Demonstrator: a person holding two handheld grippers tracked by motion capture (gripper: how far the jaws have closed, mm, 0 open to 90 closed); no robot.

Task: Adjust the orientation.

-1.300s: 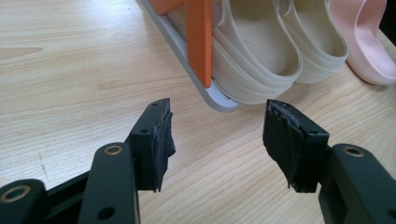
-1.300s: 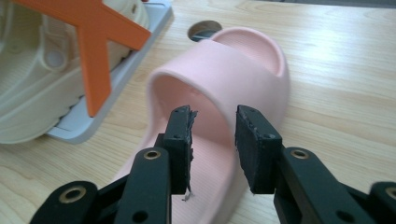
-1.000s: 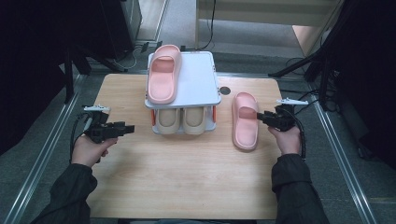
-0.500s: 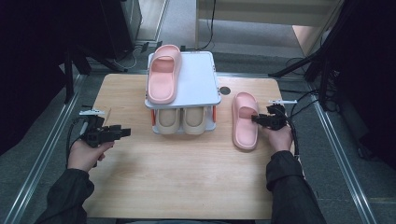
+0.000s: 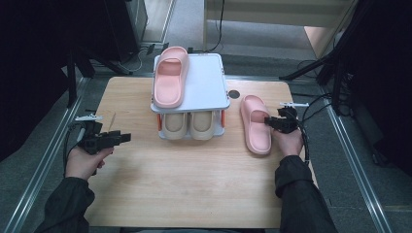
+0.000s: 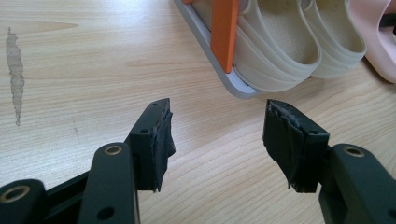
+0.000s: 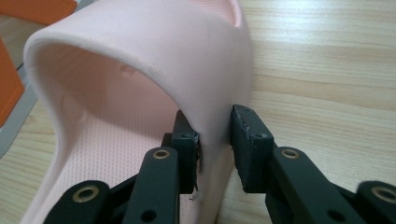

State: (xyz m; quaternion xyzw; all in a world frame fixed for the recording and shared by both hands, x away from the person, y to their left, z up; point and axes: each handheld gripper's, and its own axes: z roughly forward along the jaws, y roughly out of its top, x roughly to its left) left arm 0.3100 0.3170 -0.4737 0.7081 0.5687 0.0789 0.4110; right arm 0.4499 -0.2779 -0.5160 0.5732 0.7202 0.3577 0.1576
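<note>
High view: a pink slipper (image 5: 256,124) lies on the table (image 5: 194,184) right of the rack (image 5: 204,92), met by the right gripper (image 5: 272,122). The left gripper (image 5: 119,138) is held apart.

Left gripper view: its jaws are spread over bare wood.

Right gripper view: the jaws, just closing, are seen pinching the slipper's strap edge (image 7: 215,121).

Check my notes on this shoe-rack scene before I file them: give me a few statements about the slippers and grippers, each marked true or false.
1. One pink slipper lies on the rack's top shelf. True.
2. The right gripper has its jaws around the strap of the pink slipper on the table. True.
3. The left gripper holds a beige slipper. False: its jaws are open with nothing between them, over the bare table.
4. The lower shelf is bare. False: two beige slippers sit there.
</note>
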